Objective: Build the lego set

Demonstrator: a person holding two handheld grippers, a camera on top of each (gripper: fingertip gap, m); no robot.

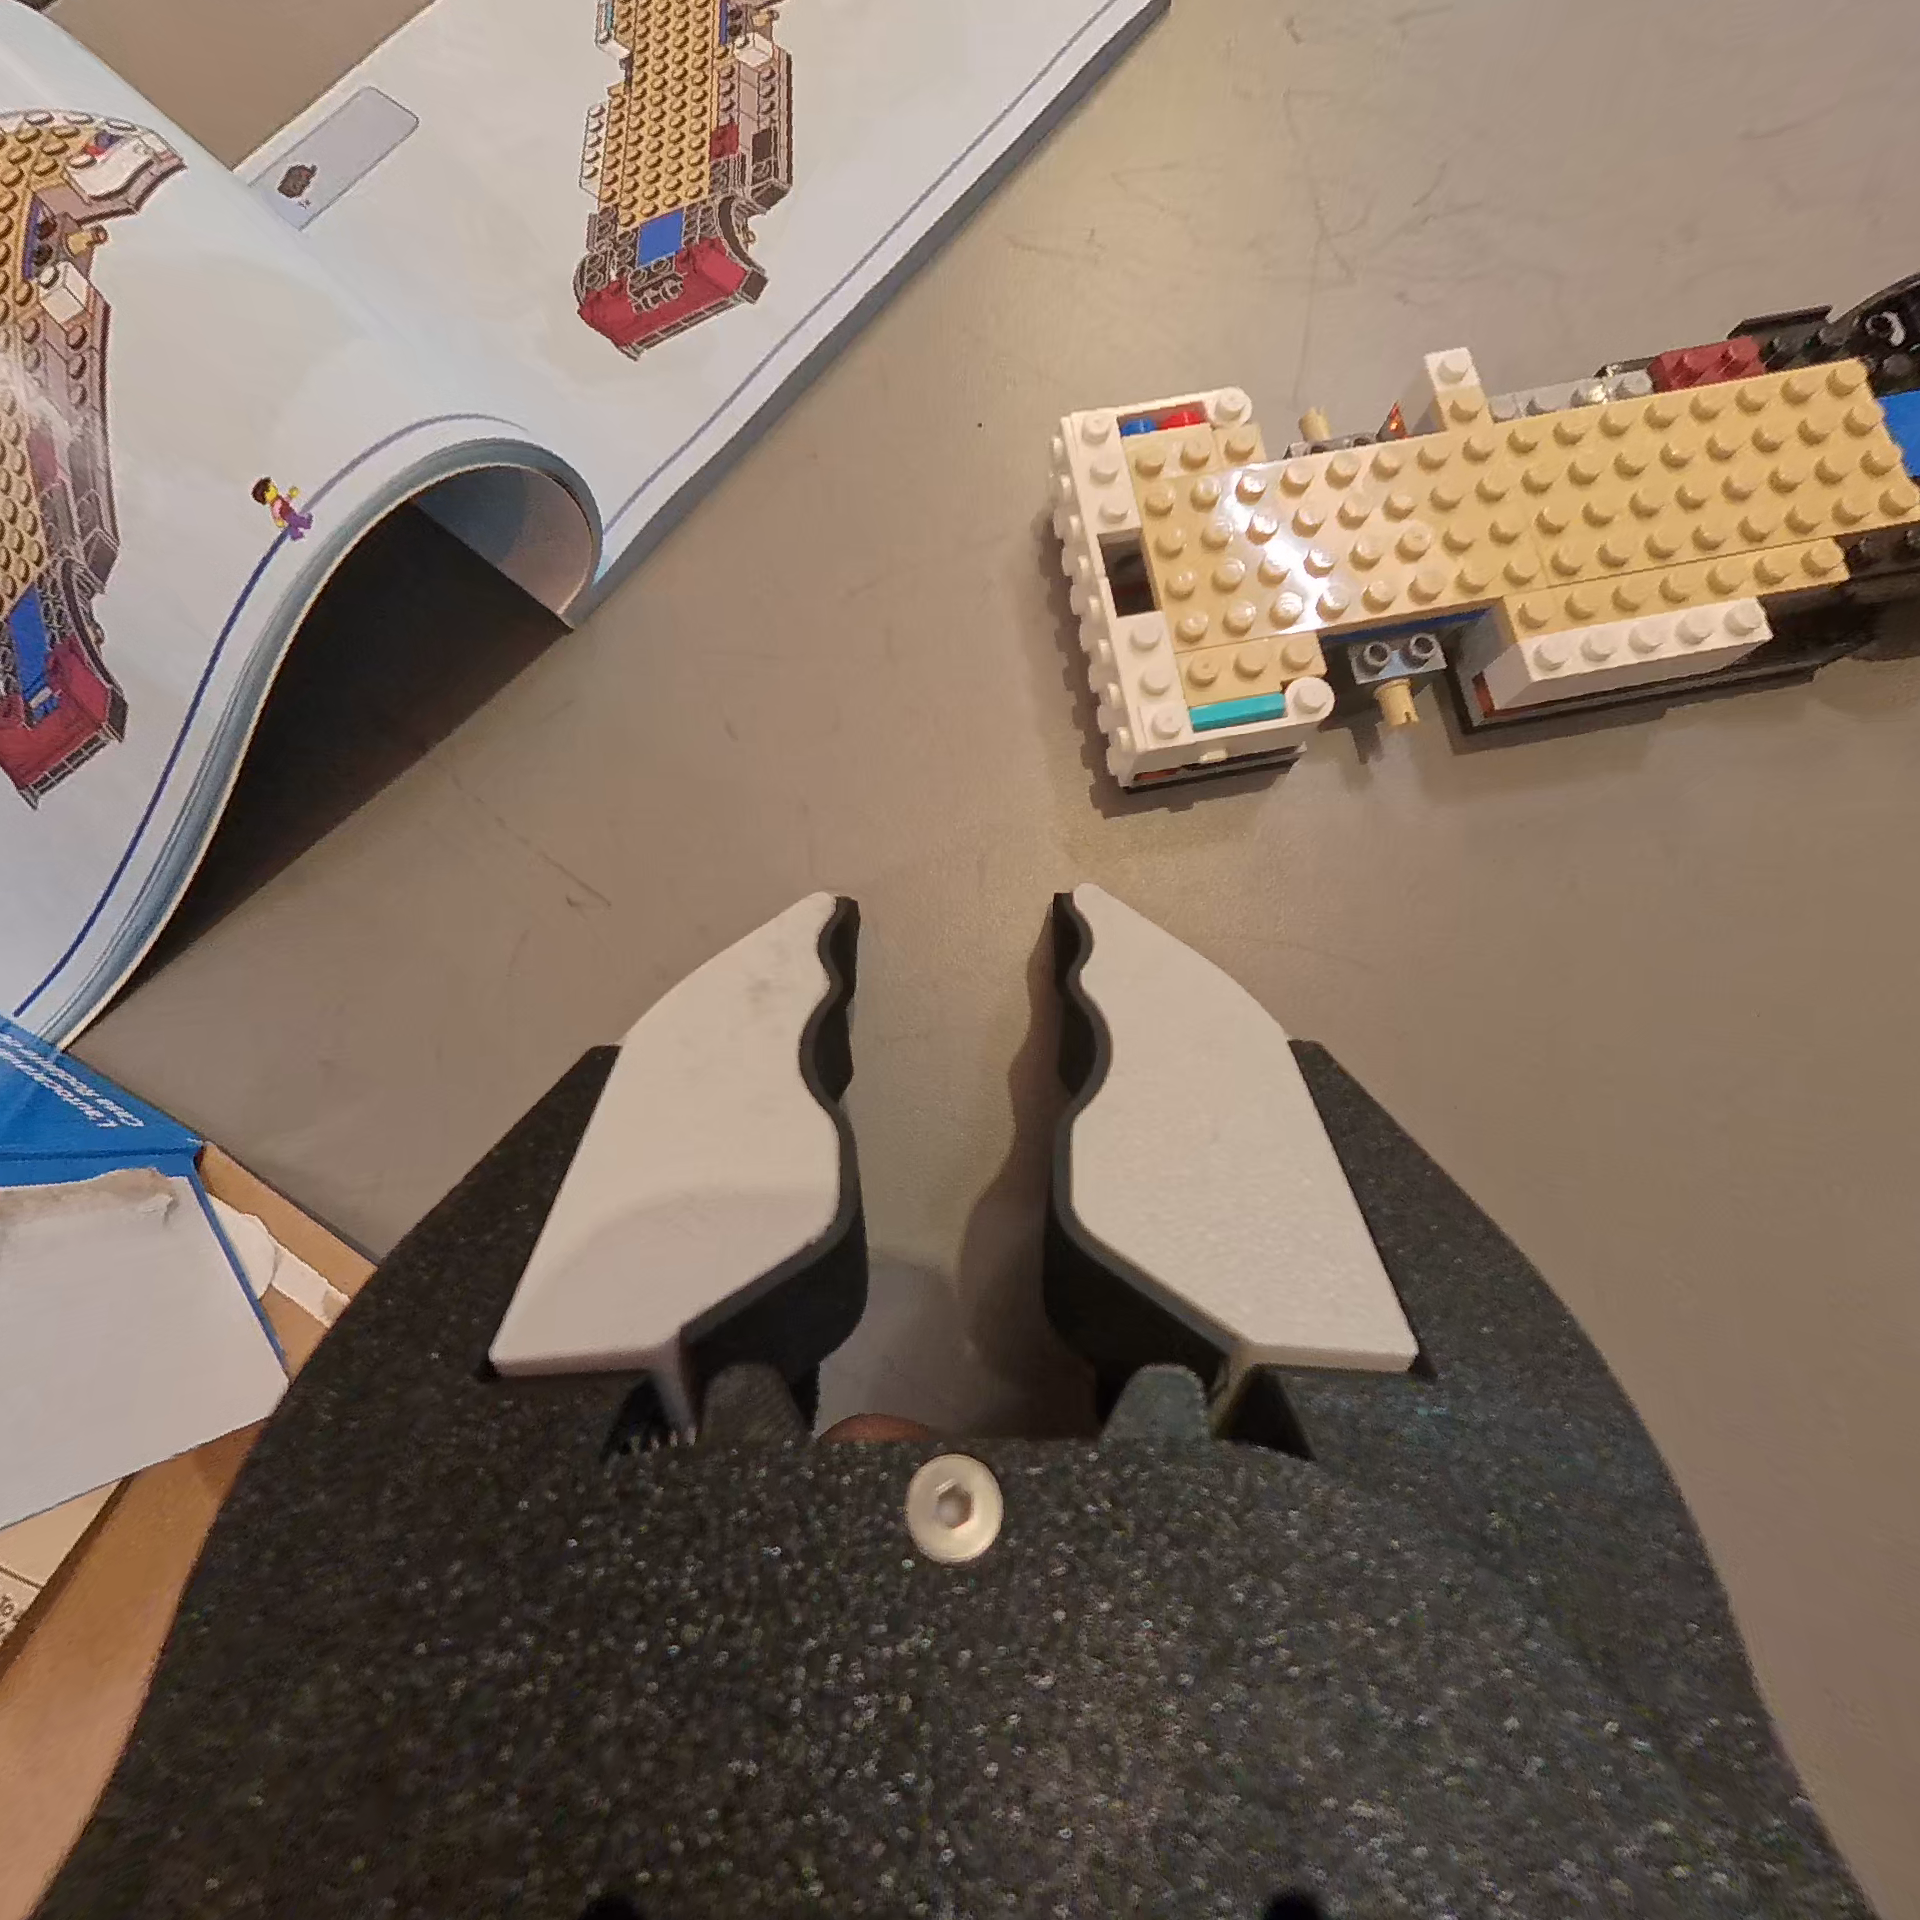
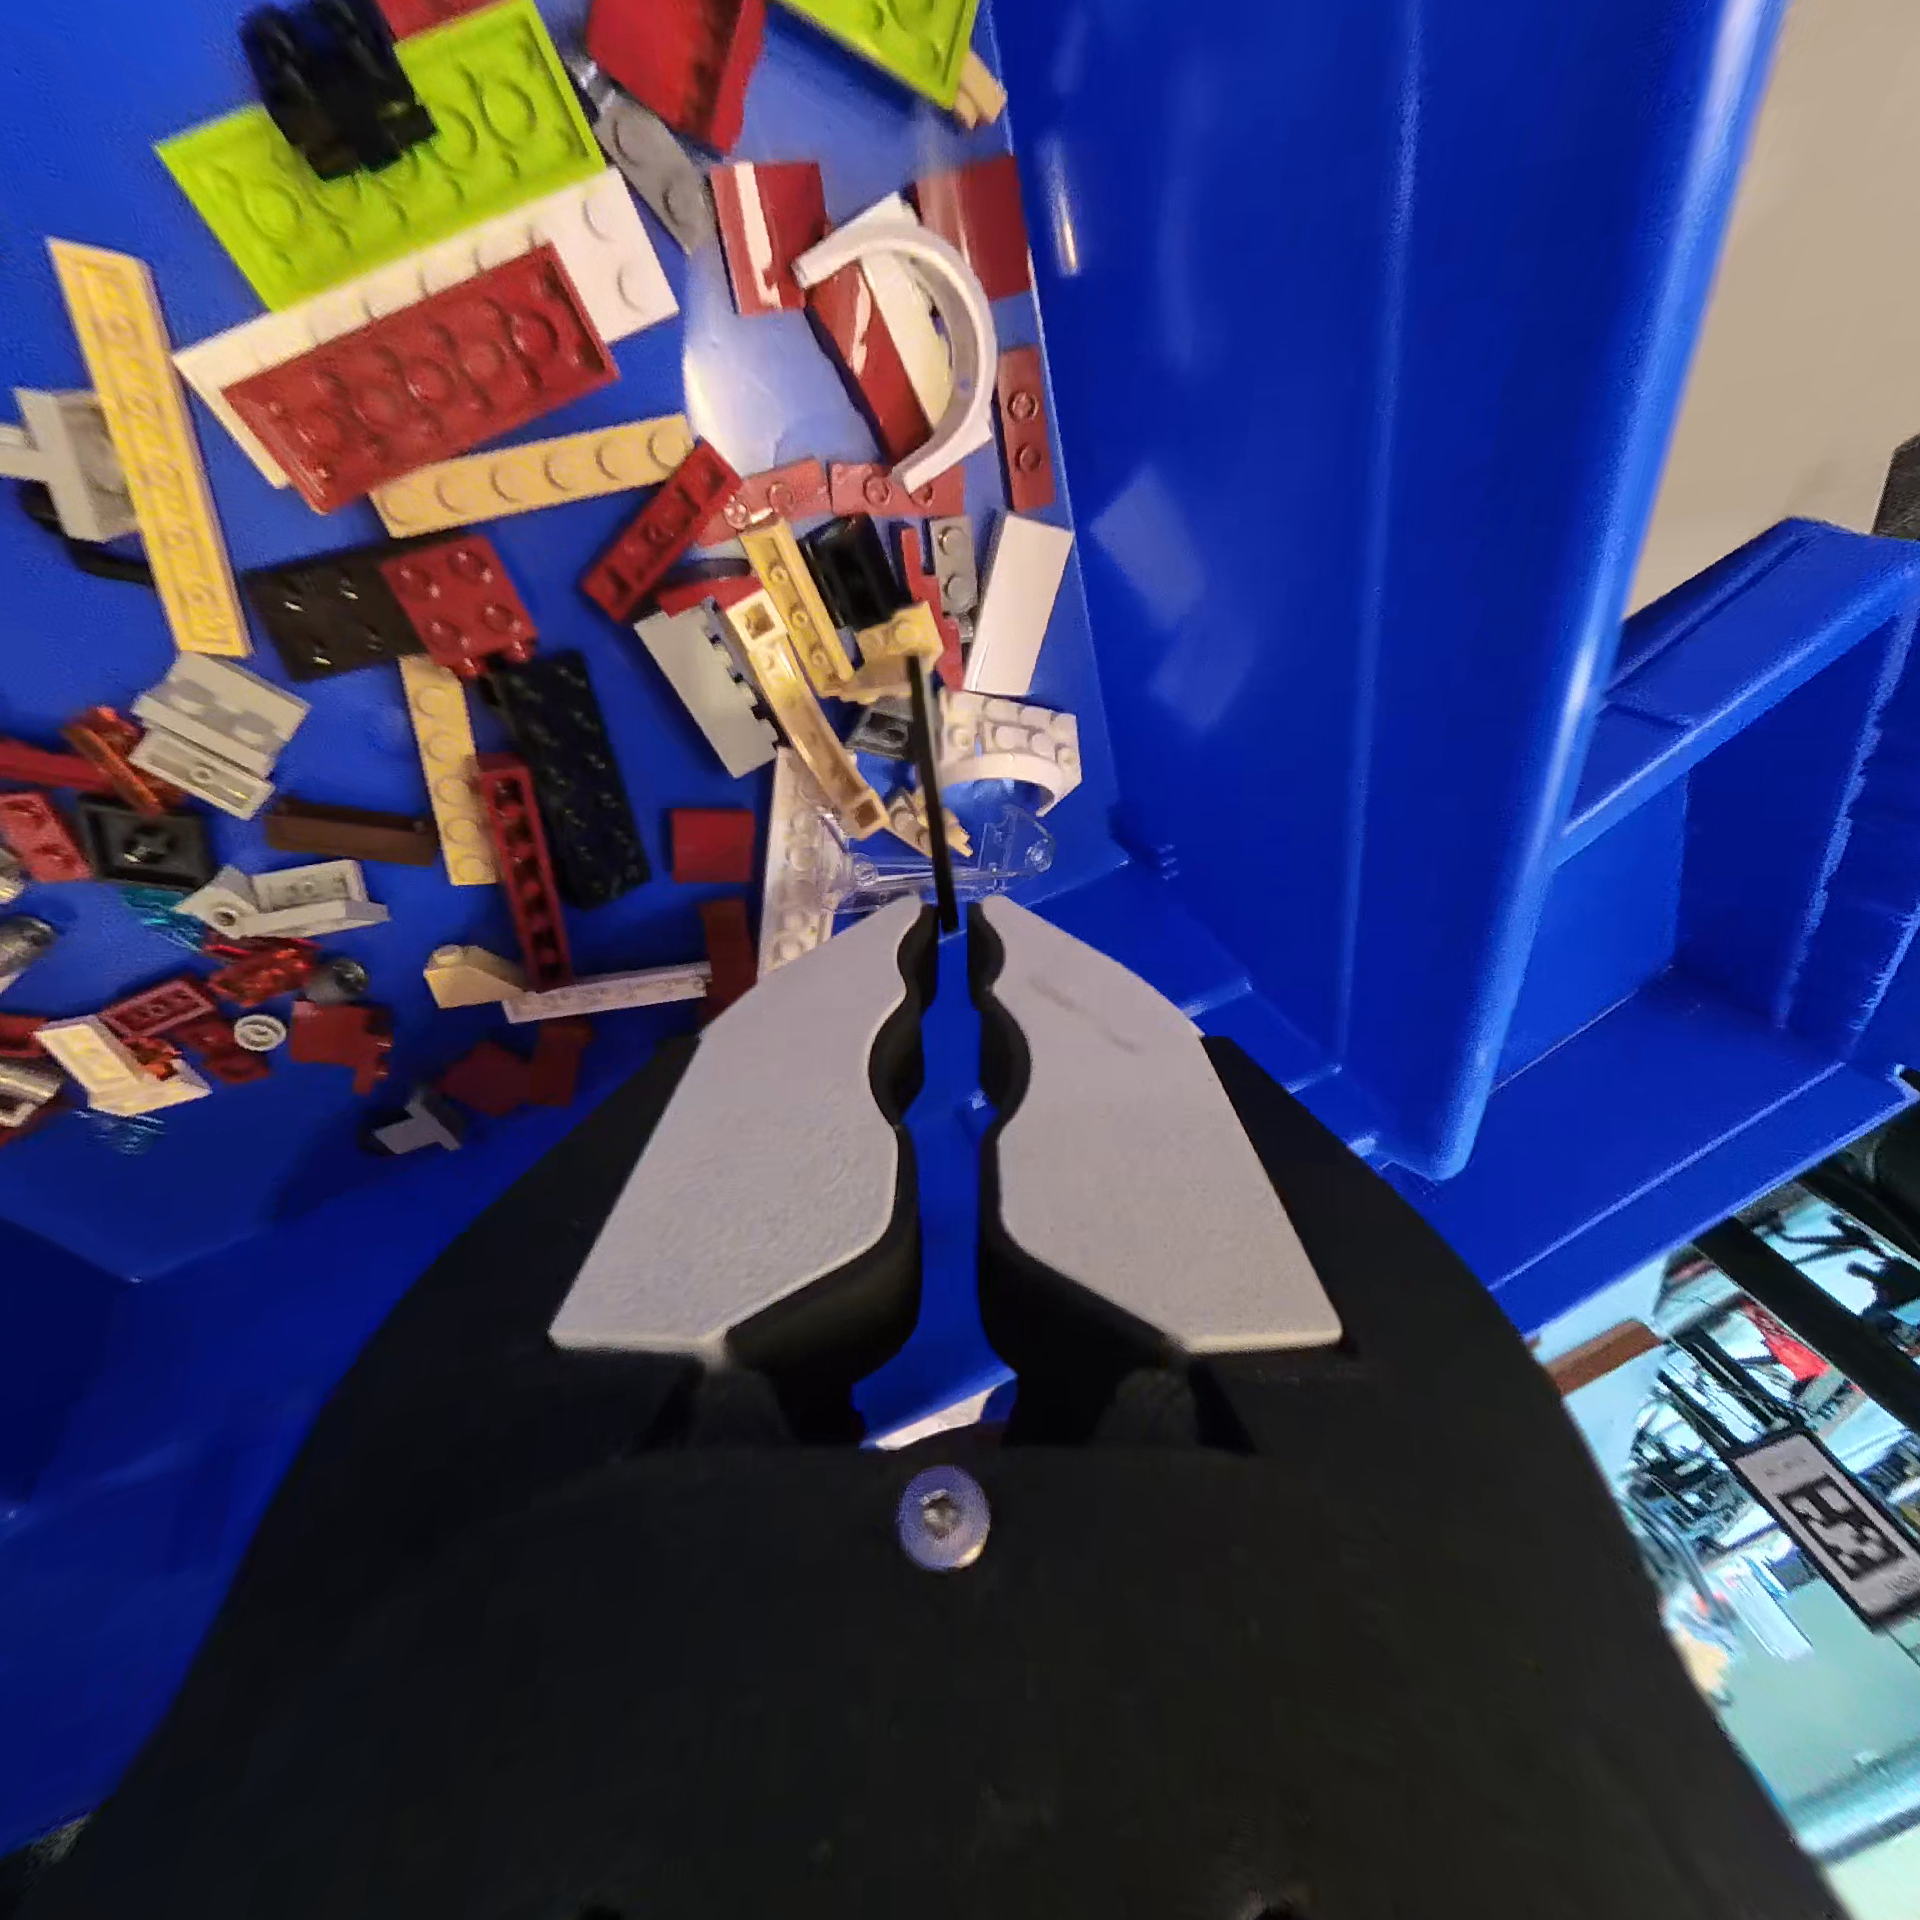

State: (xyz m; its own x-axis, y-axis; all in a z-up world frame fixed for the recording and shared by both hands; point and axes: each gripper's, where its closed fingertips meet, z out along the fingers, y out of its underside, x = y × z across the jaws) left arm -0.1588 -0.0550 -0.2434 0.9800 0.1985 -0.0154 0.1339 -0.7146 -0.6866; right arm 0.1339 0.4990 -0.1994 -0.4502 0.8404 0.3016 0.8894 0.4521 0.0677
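My right gripper is over a blue bin of loose bricks. It is shut on a thin black rod, pinched at the very fingertips. The rod sticks straight out ahead over tan and clear pieces near the bin's right wall. My left gripper is open and empty above a bare grey table. A part-built model with a tan studded top and white edges lies ahead to its right.
An open instruction booklet with a curled page lies at the far left of the left wrist view. A blue and white cardboard box sits at the near left. The bin's tall ribbed wall rises right of my right gripper. There is about 65 centimeters between the tips of the two grippers.
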